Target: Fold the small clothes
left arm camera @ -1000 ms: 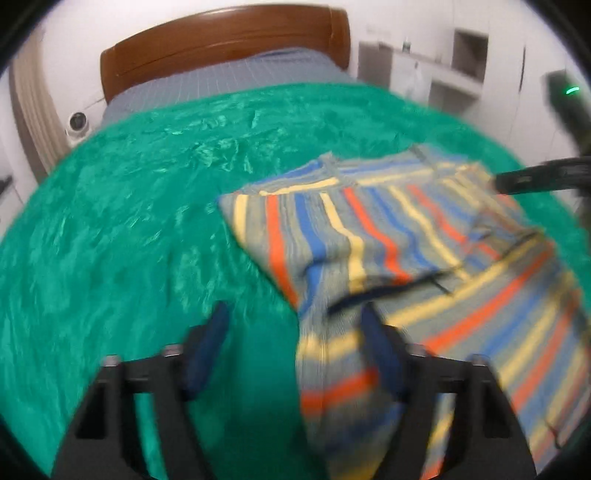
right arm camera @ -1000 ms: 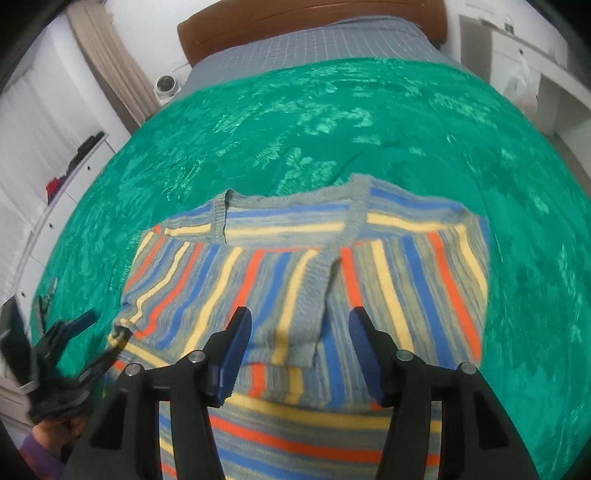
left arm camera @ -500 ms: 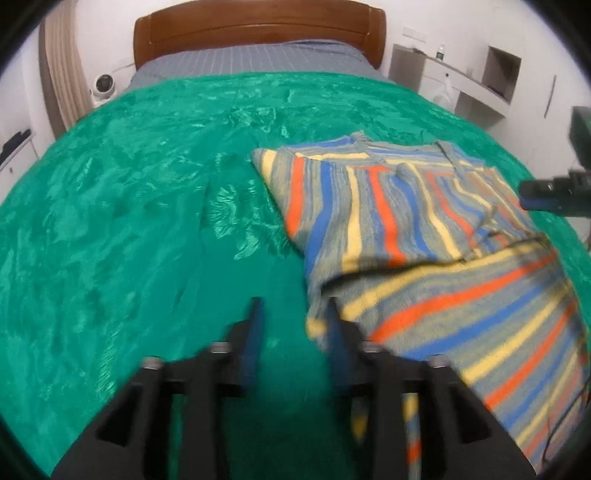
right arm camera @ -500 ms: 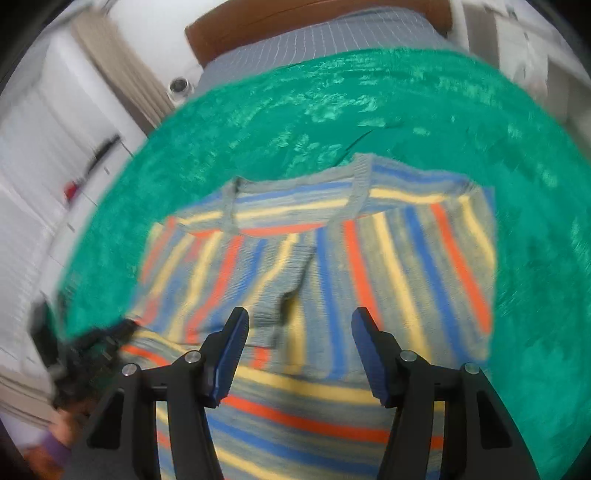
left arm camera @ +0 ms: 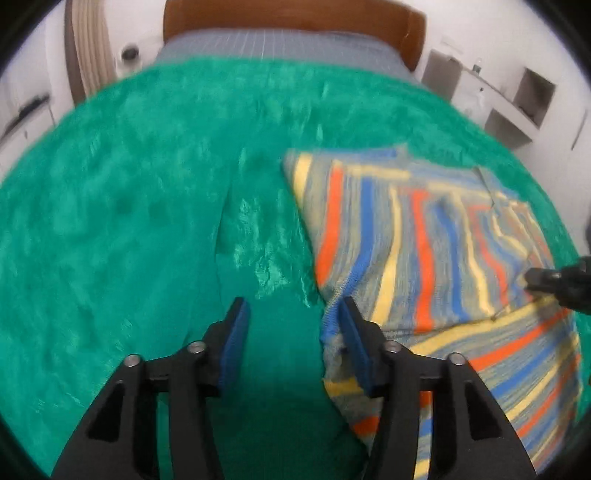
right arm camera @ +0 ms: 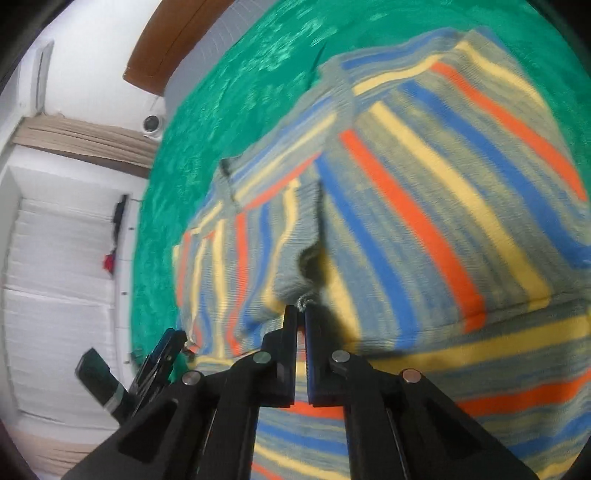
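Observation:
A striped knit sweater (left arm camera: 436, 251) in grey, blue, orange and yellow lies partly folded on the green blanket (left arm camera: 129, 221). My left gripper (left arm camera: 291, 332) is open at the sweater's left edge, its right finger touching a folded corner. My right gripper (right arm camera: 301, 321) is shut on a folded sleeve cuff of the sweater (right arm camera: 424, 206), lifting it slightly. The right gripper also shows at the right edge of the left wrist view (left arm camera: 554, 277). The left gripper shows at the lower left of the right wrist view (right arm camera: 147, 365).
The green blanket (right arm camera: 240, 74) covers a bed with a wooden headboard (left arm camera: 295, 18) at the far end. White shelves (left arm camera: 517, 103) stand at the right. A white cabinet (right arm camera: 55, 258) stands on the left side.
My right gripper has closed on the sleeve cuff and tilted. My left gripper has opened again at the sweater's left edge after narrowing half a second ago.

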The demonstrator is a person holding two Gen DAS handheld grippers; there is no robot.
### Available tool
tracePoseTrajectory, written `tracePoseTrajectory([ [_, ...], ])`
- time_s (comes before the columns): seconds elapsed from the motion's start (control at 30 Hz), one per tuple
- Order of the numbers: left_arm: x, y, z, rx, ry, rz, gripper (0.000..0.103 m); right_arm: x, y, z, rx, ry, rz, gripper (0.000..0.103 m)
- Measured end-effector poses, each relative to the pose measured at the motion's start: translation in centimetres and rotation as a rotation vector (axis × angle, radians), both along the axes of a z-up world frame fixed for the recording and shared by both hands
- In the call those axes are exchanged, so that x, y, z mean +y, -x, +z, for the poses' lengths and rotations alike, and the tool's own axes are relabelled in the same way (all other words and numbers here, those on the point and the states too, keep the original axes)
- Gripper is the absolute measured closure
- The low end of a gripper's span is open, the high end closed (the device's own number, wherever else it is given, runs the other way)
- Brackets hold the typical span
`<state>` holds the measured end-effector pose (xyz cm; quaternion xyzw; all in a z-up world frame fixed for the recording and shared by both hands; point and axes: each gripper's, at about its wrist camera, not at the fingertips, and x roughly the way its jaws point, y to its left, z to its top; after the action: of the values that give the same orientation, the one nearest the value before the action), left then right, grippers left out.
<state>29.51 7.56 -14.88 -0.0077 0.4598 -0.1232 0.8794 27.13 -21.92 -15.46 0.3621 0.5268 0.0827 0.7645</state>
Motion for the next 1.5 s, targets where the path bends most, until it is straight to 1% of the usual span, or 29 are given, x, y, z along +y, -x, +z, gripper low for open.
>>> tracePoseTrajectory([
  [0.03,0.1,0.2,0.1,-0.009,0.003,0.003,0.052,0.0,0.3,0.4,-0.011,0.021,0.004,0.099],
  [0.1,-0.2,0.7,0.2,-0.019,-0.028,-0.013,0.052,0.8,1.3,1.8,-0.044,0.108,0.042,0.099],
  [0.17,-0.6,0.9,0.0,-0.027,-0.058,-0.026,0.050,1.1,1.4,1.5,-0.028,0.160,0.064,0.099],
  [0.2,-0.5,1.0,0.1,-0.025,-0.070,-0.028,0.046,1.4,1.3,0.8,-0.004,0.180,0.068,0.099],
  [0.23,-0.5,1.1,0.4,-0.023,-0.077,-0.023,0.040,1.4,1.3,0.3,0.007,0.187,0.064,0.099],
  [0.3,0.2,2.1,1.1,-0.025,-0.083,-0.016,0.034,1.5,1.5,0.2,0.013,0.195,0.065,0.099],
  [0.37,1.0,3.7,1.9,-0.033,-0.096,-0.021,0.033,1.1,2.1,0.7,0.010,0.217,0.060,0.093],
  [0.4,1.4,4.3,2.2,-0.034,-0.096,-0.023,0.031,0.8,2.6,1.1,-0.001,0.224,0.061,0.090],
  [0.43,1.8,5.1,2.5,-0.034,-0.093,-0.023,0.026,0.4,3.5,1.8,-0.025,0.237,0.059,0.081],
  [0.47,2.3,6.5,2.9,-0.034,-0.083,-0.019,0.023,-0.1,4.6,2.4,-0.049,0.256,0.056,0.065],
  [0.5,2.4,7.4,3.2,-0.031,-0.075,-0.016,0.017,-0.6,5.7,3.1,-0.080,0.276,0.056,0.056],
  [0.53,2.5,8.4,3.4,-0.030,-0.067,-0.014,0.012,-0.9,6.7,3.6,-0.105,0.291,0.055,0.044],
  [0.57,2.4,9.9,3.7,-0.030,-0.055,-0.012,0.011,-1.5,8.2,4.4,-0.144,0.317,0.053,0.041],
  [0.6,2.3,10.8,3.7,-0.030,-0.050,-0.011,0.009,-2.2,10.1,5.1,-0.184,0.349,0.050,0.041],
  [0.63,1.9,12.1,3.8,-0.028,-0.050,-0.012,0.008,-2.7,11.5,5.6,-0.208,0.375,0.047,0.039],
  [0.67,1.5,13.0,3.7,-0.028,-0.058,-0.012,0.007,-3.6,13.7,6.1,-0.243,0.431,0.040,0.034],
  [0.73,0.6,14.1,3.5,-0.030,-0.092,-0.011,0.007,-4.5,16.4,6.3,-0.288,0.542,0.037,0.029],
  [0.8,-0.2,15.0,3.2,-0.039,-0.141,-0.011,0.007,-5.7,19.8,5.9,-0.323,0.717,0.040,0.026],
  [0.87,-0.7,15.5,3.0,-0.048,-0.182,-0.009,0.007,-7.0,21.9,4.8,-0.312,0.803,0.043,0.026],
  [0.93,-1.2,15.9,3.0,-0.063,-0.212,-0.009,0.007,-8.4,23.1,3.9,-0.283,0.823,0.027,0.026],
  [1.0,-1.7,16.2,3.3,-0.081,-0.230,-0.007,0.007,-10.7,24.9,3.0,-0.255,0.797,-0.024,0.026],
  [1.1,-2.2,16.6,3.4,-0.087,-0.245,0.002,0.007,-11.3,26.2,2.4,-0.257,0.786,-0.079,0.026],
  [1.23,-2.2,16.5,2.8,-0.076,-0.238,0.013,0.006,-11.1,27.2,1.5,-0.267,0.788,-0.107,0.025],
  [1.27,-1.8,16.2,2.5,-0.062,-0.222,0.022,0.006,-11.2,27.3,1.2,-0.263,0.786,-0.108,0.026],
  [1.3,-0.7,15.9,2.1,-0.043,-0.183,0.047,0.006,-11.2,27.1,1.1,-0.261,0.781,-0.115,0.025],
  [1.37,1.0,15.3,1.7,-0.027,-0.121,0.094,0.006,-11.5,27.2,1.4,-0.283,0.782,-0.130,0.024],
  [1.4,2.3,14.9,1.4,-0.021,-0.083,0.126,0.006,-11.7,26.8,1.6,-0.301,0.803,-0.133,0.023],
  [1.47,4.3,14.0,0.8,-0.019,-0.052,0.177,0.006,-11.9,25.9,1.5,-0.308,0.845,-0.126,0.016],
  [1.5,5.3,13.4,0.3,-0.017,-0.054,0.205,0.004,-12.1,25.2,1.4,-0.305,0.869,-0.120,0.016],
])
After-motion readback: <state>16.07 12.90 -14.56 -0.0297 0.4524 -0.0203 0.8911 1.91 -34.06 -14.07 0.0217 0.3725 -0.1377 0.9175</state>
